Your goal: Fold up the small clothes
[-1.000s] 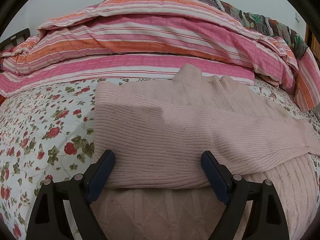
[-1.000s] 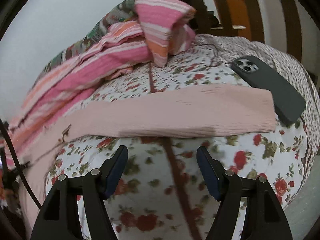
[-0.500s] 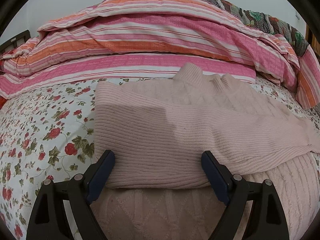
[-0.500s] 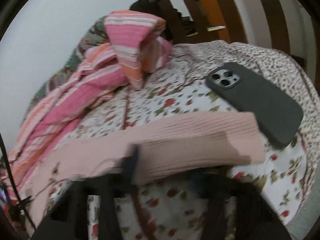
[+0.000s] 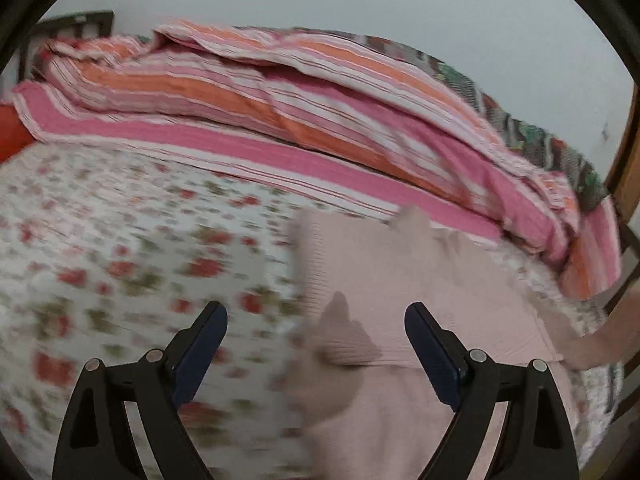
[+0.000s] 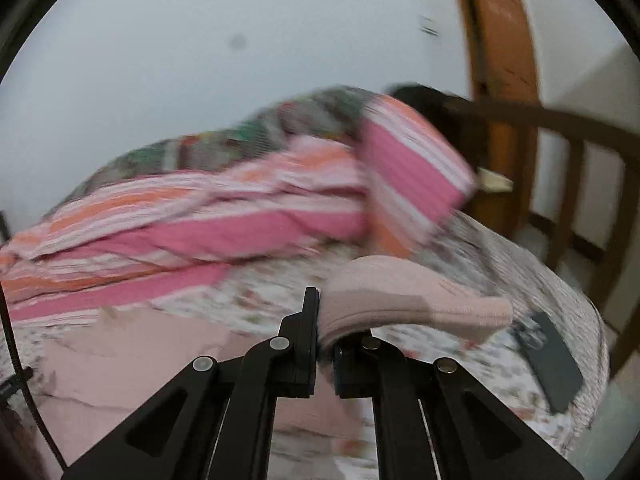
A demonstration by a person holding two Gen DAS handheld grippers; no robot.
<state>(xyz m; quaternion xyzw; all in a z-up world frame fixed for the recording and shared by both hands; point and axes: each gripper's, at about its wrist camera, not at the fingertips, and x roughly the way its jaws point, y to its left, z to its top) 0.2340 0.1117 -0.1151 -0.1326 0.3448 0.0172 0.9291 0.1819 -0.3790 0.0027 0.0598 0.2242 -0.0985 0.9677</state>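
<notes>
Jaws, left gripper [image 5: 316, 344]: spread wide, holding nothing, above the near side of the bed where the sweater's left edge meets the sheet.
Jaws, right gripper [image 6: 326, 334]: pressed together, pinching the sleeve [image 6: 404, 300] of the sweater; the cuff end arches up and droops to the right, lifted off the sheet.
Sweater [image 5: 400, 288]: pale pink ribbed knit, lying on the bed's near half, partly folded over itself; its collar points toward the duvet.
Sheet [image 5: 120, 248]: white with red flowers, blurred.
Duvet [image 5: 280, 112]: pink, orange and white stripes, heaped along the bed's far edge.
Phone [image 6: 554, 364]: dark, lying flat near the bed's right edge, just beyond the sleeve's cuff.
Bed frame [image 6: 580, 152]: brown wood rails past the right edge.
</notes>
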